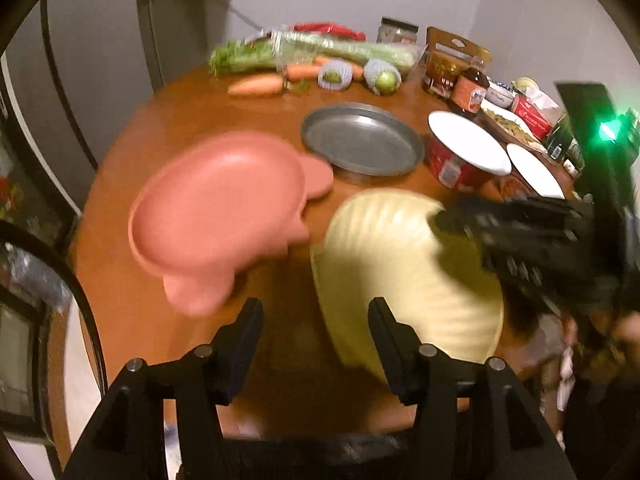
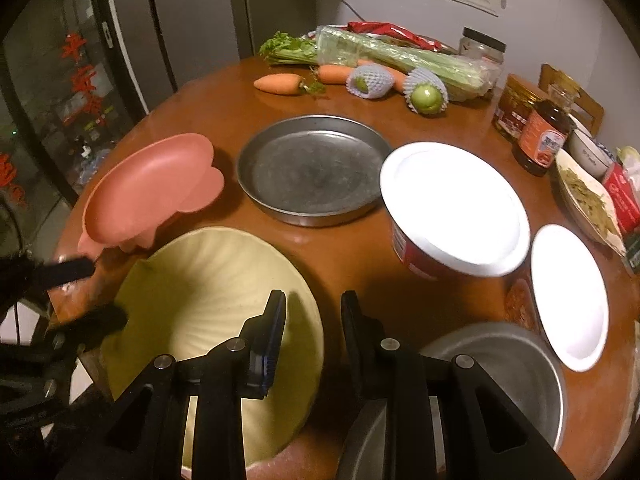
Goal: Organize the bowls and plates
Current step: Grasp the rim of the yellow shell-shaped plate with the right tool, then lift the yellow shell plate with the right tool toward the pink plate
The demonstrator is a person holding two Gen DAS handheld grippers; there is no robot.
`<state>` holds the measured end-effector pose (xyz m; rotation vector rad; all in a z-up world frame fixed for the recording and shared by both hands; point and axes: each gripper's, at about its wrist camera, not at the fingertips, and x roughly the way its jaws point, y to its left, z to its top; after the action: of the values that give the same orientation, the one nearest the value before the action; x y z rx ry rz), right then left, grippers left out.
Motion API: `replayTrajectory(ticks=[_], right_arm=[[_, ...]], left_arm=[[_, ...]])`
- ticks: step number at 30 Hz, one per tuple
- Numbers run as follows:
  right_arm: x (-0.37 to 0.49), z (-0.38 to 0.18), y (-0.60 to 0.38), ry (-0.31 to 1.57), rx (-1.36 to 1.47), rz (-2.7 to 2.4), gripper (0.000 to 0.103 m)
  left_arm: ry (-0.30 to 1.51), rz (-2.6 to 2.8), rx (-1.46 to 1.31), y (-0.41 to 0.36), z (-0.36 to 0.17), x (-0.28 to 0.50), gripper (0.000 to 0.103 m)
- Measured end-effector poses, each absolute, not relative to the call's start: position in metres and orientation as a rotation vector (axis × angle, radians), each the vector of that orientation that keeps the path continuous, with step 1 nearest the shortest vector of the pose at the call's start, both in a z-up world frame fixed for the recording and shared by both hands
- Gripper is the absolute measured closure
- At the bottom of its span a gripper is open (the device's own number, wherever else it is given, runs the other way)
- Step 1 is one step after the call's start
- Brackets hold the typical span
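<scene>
The left tool [image 1: 315, 306] is open, its two fingers wide apart, with only the bare brown round wooden counter [image 1: 280, 360] between them. The right tool [image 2: 313, 296] is almost closed. Its fingers stand over the rim of the pale yellow ribbed plate [image 2: 216, 280], one inside the rim and one outside, and it seems to grip this rim. The picture is not fully sharp there.

This yellow plate is on the near side of the grey round metal pan [image 2: 312, 168], close to the counter edge, and it looks tilted. Near the pan and to its right, beside the right tool, stands a deep steel bowl [image 2: 500, 380].

The pink plastic plate with rounded lobes [image 1: 216, 208] lies to the left of the metal pan and just beside it. One lobe comes close to the pan's rim. To the right of the pan a red tub with a white top [image 2: 452, 204] is leaning, and further right is a second white-topped bowl [image 2: 568, 300].

Behind the pan lie two carrots [image 2: 280, 83], two green fruits in foam nets [image 2: 426, 96] and a wrapped bunch of celery [image 2: 400, 60]. To the right, behind the pan, stand dark sauce jars [image 2: 540, 136].
</scene>
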<state>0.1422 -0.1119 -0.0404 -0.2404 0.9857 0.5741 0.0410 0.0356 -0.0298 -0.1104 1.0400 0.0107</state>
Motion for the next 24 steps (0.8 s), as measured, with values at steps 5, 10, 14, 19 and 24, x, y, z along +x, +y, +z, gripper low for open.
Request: replayTrajectory(ticks=[5, 10, 14, 19, 24], right_arm=[[0.157, -0.051, -0.107, 1.031, -0.209, 0.621, 0.074], [0.156, -0.05, -0.1, 1.01, -0.238, 0.651, 0.073], [0.152, -0.052, -0.097, 0.998, -0.267, 0.666, 0.075], [0.151, -0.053, -0.097, 0.983, -0.307, 0.665, 0.079], [0.147, -0.049, -0.106, 0.981, -0.274, 0.666, 0.079]], left_arm=[[1.101, -0.026, -0.139, 0.025, -0.042, 0.027, 0.048], [1.142, -0.024, -0.188, 0.017, -0.053, 0.033, 0.048], [1.129, -0.023, -0.185, 0.012, -0.053, 0.036, 0.057], [1.109, 0.033, -0.166, 0.011, -0.054, 0.04, 0.068], [1.112, 0.047, -0.181, 0.014, -0.054, 0.042, 0.068]])
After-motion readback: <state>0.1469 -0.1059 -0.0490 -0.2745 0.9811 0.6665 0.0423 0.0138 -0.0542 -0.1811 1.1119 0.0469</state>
